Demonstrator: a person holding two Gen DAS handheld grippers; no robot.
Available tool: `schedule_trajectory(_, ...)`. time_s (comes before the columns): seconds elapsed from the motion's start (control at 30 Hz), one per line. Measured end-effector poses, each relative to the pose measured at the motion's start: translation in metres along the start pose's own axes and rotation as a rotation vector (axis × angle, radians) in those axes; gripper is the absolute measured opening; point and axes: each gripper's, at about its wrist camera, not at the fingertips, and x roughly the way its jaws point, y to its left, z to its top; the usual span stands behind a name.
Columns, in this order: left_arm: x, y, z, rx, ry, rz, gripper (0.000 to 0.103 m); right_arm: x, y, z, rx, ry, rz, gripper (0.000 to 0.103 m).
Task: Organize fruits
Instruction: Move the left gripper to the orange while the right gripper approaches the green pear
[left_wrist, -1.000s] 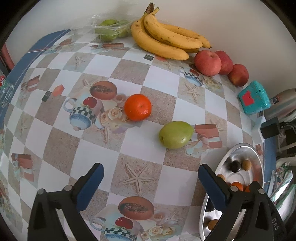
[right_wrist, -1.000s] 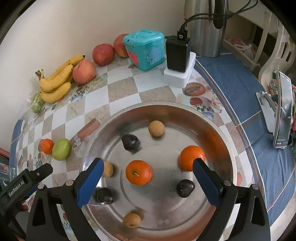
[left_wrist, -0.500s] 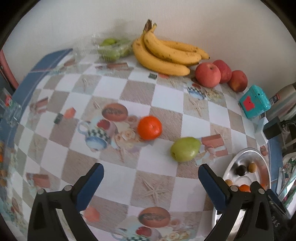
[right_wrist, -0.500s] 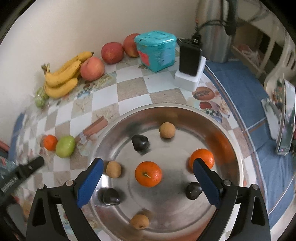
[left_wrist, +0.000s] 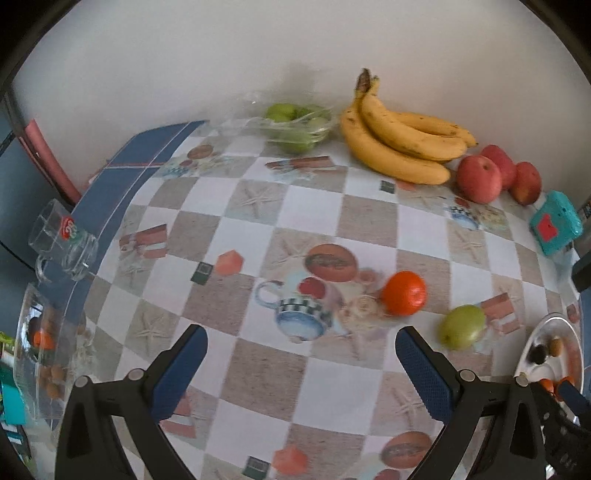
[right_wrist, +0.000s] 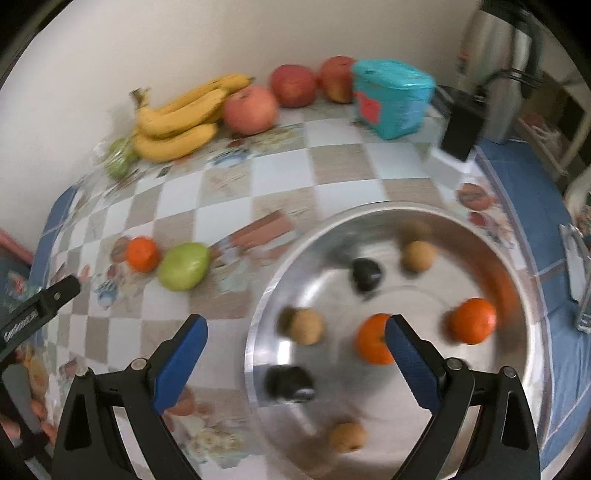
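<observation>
**fruitbot_fan:** Since both grippers are empty right now, what's the plan? Left gripper (left_wrist: 301, 350) has its jaws wide apart over the worktop (left_wrist: 314, 206), right gripper (right_wrist: 295, 339) is spread open too, over the near-left rim of the tray (right_wrist: 532, 280).

**umi_tinkerer:** My guess is the loose orange (left_wrist: 403, 292) and the green fruit (left_wrist: 462, 326) go next. They sit side by side, nearly touching, between the tray and the printed teapot. Bananas (left_wrist: 399, 146) and apples (left_wrist: 479, 179) are parked along the wall, well apart from them.

**fruitbot_fan:** How would the orange handle?

**umi_tinkerer:** Probably light, firm but a bit squashy, with a slightly waxy skin. Being round, it'll roll if nudged. I'd close on its widest part, pads on opposite sides, gently. The green one looks smoother and harder, so maybe slippier.

**fruitbot_fan:** Anything different from a second ago?

**umi_tinkerer:** Left camera has pulled back and swung left: a glass mug (left_wrist: 62, 240) and a clear bowl (left_wrist: 40, 354) now show at the left edge, and the orange sits right of centre. Right view slid left as well, so the tray is off to the right, and it's blurry. Fruit hasn't moved.
</observation>
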Motion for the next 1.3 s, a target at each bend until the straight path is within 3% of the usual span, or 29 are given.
schedule_trajectory(0.2, 0.002, 0.026, 0.002, -0.072, 0.004, 0.023, 0.103, 0.001, 0.032, -0.001, -0.06, 0.011, 0.046, 0.097)
schedule_trajectory(0.3, 0.0, 0.04, 0.005, -0.127, -0.01, 0.03, 0.103, -0.002, 0.046, 0.002, -0.077, -0.025, 0.093, 0.097)
schedule_trajectory(0.5, 0.006, 0.041, 0.007, -0.113, 0.01, -0.001, 0.103, -0.001, 0.065, 0.005, -0.087, -0.041, 0.177, 0.097)
schedule_trajectory(0.67, 0.008, 0.03, 0.017, -0.111, 0.013, -0.067, 0.103, 0.004, 0.071, 0.007, -0.078, -0.032, 0.176, 0.097)
schedule_trajectory(0.93, 0.011, -0.004, 0.023, -0.014, 0.014, -0.165, 0.103, 0.012, 0.074, 0.017, -0.098, -0.034, 0.157, 0.097)
schedule_trajectory(1.3, 0.031, -0.009, 0.025, -0.04, 0.049, -0.186, 0.101, 0.031, 0.083, 0.027, -0.146, -0.019, 0.105, 0.096)
